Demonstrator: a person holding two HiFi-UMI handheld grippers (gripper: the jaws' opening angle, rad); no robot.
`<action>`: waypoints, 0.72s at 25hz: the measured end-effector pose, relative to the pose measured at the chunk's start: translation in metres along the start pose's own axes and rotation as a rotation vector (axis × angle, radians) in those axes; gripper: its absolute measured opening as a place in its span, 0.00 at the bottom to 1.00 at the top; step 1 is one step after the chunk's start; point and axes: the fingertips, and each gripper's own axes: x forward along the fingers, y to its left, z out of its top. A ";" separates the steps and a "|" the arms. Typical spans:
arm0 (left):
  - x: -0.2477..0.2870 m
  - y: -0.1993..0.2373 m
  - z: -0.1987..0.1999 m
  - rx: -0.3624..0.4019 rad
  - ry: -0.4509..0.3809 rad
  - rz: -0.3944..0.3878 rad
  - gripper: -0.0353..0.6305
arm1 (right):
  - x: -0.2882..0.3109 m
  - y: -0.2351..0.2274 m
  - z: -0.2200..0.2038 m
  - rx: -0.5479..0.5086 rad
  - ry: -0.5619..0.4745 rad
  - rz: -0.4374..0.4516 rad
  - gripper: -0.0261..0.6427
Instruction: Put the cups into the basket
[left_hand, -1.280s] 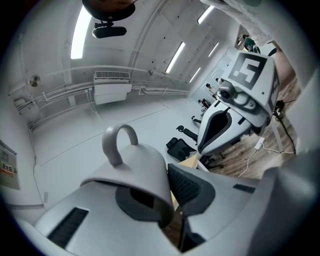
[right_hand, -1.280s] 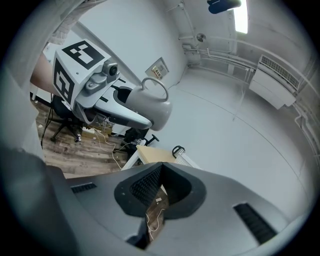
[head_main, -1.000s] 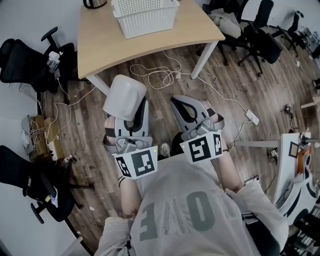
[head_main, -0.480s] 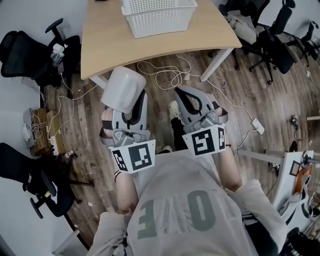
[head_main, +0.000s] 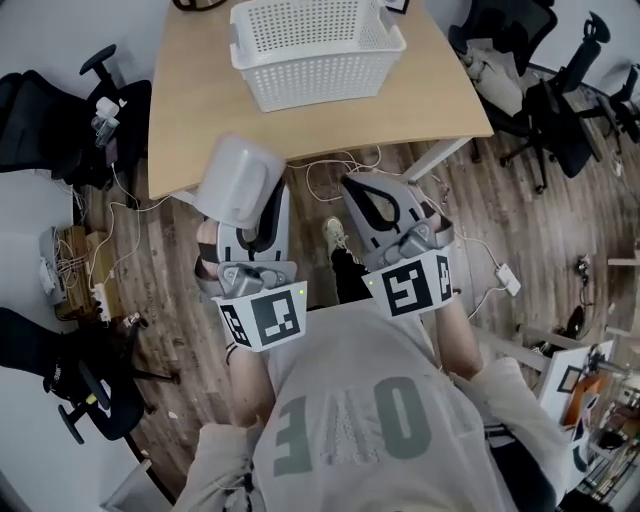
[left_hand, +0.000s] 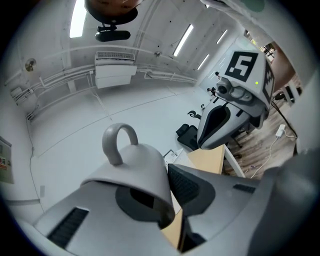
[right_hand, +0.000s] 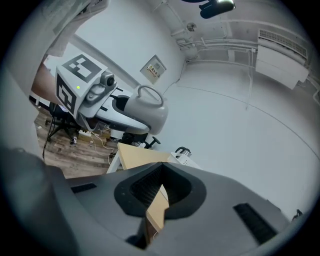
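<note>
Cup, pale grey with loop handle (head_main: 240, 180), clamped in your left gripper (left_hand: 169, 200).
It hangs over the wood-plank floor (head_main: 170, 290), just short of the light wooden table (head_main: 190, 110) bearing the white perforated plastic basket (head_main: 320, 85); your right gripper (right_hand: 155, 200) has its jaws pressed together, empty.

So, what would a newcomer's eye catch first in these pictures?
Probably the white cup, gripped by its rim in the left tool above the wooden floor. Next, the white basket on the table ahead, and the right tool, shut and empty.
</note>
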 end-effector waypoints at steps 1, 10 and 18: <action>0.015 0.007 -0.004 0.003 0.009 0.007 0.14 | 0.011 -0.009 -0.001 -0.001 -0.007 0.015 0.03; 0.135 0.091 -0.021 0.003 0.085 0.204 0.14 | 0.092 -0.117 -0.020 -0.037 -0.090 0.083 0.03; 0.189 0.133 -0.051 0.023 0.230 0.239 0.14 | 0.142 -0.181 -0.020 -0.015 -0.180 0.064 0.03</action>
